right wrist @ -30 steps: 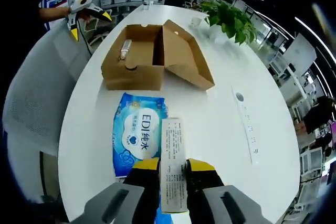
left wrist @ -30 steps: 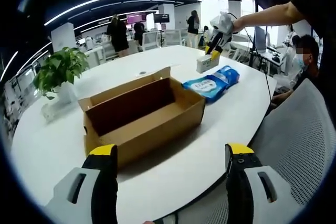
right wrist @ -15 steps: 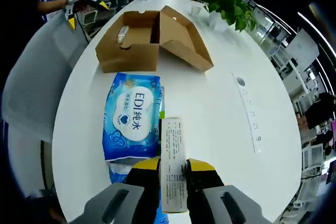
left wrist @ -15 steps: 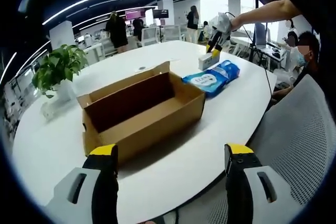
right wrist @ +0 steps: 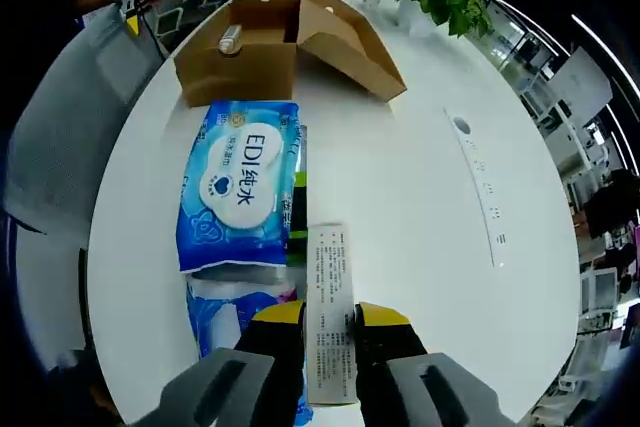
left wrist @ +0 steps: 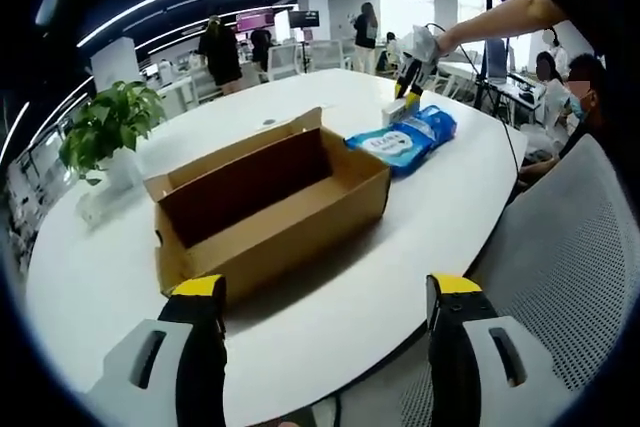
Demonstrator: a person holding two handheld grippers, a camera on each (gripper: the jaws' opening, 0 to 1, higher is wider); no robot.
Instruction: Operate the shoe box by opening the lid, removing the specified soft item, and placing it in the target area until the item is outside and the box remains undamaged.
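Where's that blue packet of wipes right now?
In the right gripper view, the blue plastic wipes packet lies flat on the white table, between the open brown cardboard box and the right gripper.

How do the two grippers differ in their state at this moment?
The right gripper is shut on a narrow white printed box, while the left gripper is open and holds nothing. The right gripper is above the white table beside the blue wipes pack; the left gripper hangs at the table's near edge, facing the open cardboard box. Both have yellow jaw tips.
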